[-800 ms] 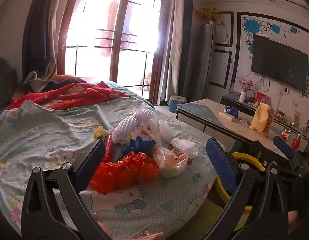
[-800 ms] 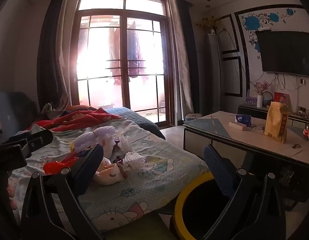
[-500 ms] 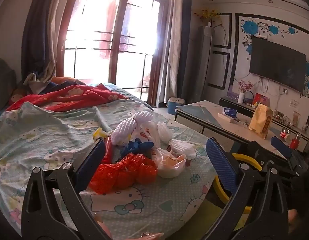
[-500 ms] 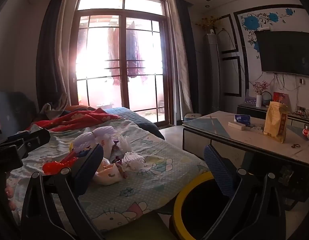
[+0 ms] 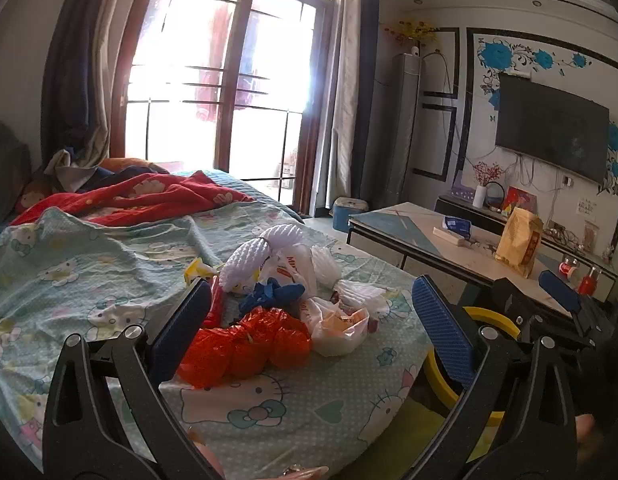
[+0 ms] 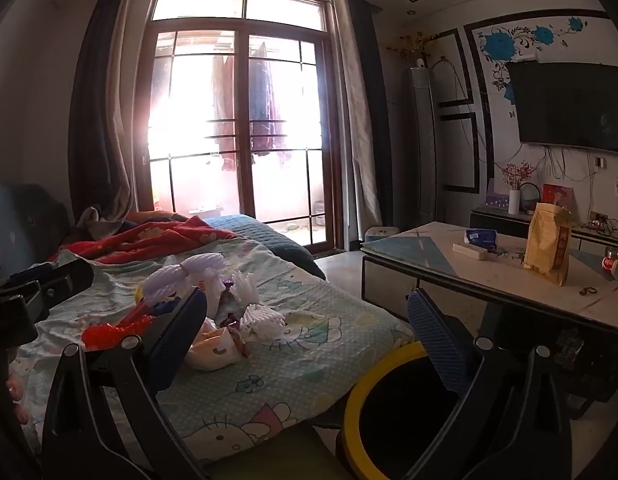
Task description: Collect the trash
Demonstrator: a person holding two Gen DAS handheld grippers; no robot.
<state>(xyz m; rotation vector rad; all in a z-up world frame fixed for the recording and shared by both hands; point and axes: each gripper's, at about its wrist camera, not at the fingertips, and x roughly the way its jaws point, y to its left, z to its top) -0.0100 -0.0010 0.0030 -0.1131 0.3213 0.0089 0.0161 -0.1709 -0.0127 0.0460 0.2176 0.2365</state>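
Your left gripper point(image 5: 309, 320) stands spread wide with nothing between its blue ribbed pads, aimed a little downward at the trash pile on the bed. Your right gripper point(image 6: 305, 332) is just as wide and empty, looking across the same bed edge toward the bin.

The trash sits in the middle of the left wrist view, on the bed's near corner. Nearest you is the red plastic bag point(image 5: 245, 344), crinkled, glossy and puffed into lobes. At its 3 o'clock, touching it, lies a white plastic bag point(image 5: 337, 328), thin and slack, with something orange showing through. At 12 o'clock from the red bag is a blue crumpled piece point(image 5: 269, 294), and beyond it the white foam nets point(image 5: 253, 252), soft, ribbed, tube-shaped sleeves.

The yellow-rimmed bin point(image 6: 393, 408) stands on the floor at 4 o'clock from the pile, just beside the bed edge, its mouth dark and open.

I would take the red bag first, since it is closest and bulky. Come in low, let the pads straddle one lobe, and close on a gathered fold, not the smooth skin, which will likely slip. Lift slowly: the white bag may drag along. The cartoon-print sheet point(image 5: 249, 404) is loose and wrinkled, so keep the lower pad from pinching it.
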